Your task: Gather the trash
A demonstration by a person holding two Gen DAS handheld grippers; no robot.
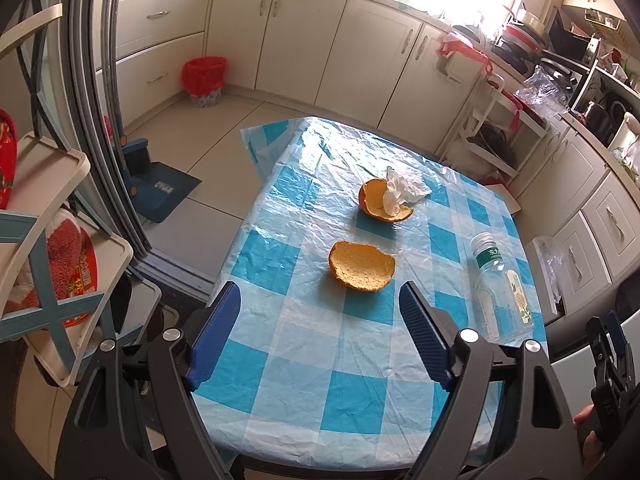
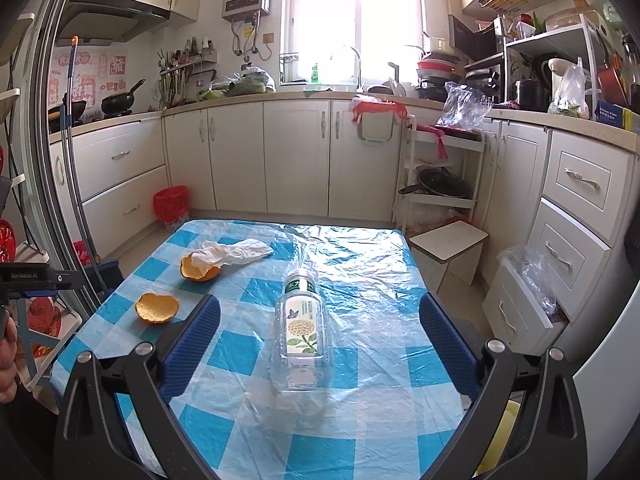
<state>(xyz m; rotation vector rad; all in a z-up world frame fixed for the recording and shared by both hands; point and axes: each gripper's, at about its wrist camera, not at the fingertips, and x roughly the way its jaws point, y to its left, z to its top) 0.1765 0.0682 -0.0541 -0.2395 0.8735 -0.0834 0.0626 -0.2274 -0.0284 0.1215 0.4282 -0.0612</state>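
Observation:
On the blue-checked table (image 1: 320, 392) lie two orange peel halves: a near one (image 1: 361, 266) (image 2: 157, 307) and a far one (image 1: 384, 202) (image 2: 199, 271) with a crumpled white tissue (image 1: 402, 190) (image 2: 236, 252) in it. An empty clear plastic bottle (image 1: 502, 286) (image 2: 303, 328) lies on its side at the right. My left gripper (image 1: 320, 300) is open above the table's near edge, just short of the near peel. My right gripper (image 2: 320, 314) is open, with the bottle lying between its fingers' line of view.
A red-lined trash bin (image 1: 204, 80) (image 2: 171, 206) stands on the floor by the far cabinets. A white shelf rack (image 1: 60, 240) is at the left, a low stool (image 2: 448, 246) and a plastic-bagged drawer (image 2: 532, 276) at the right. A broom and dustpan (image 1: 160, 188) lean at the left.

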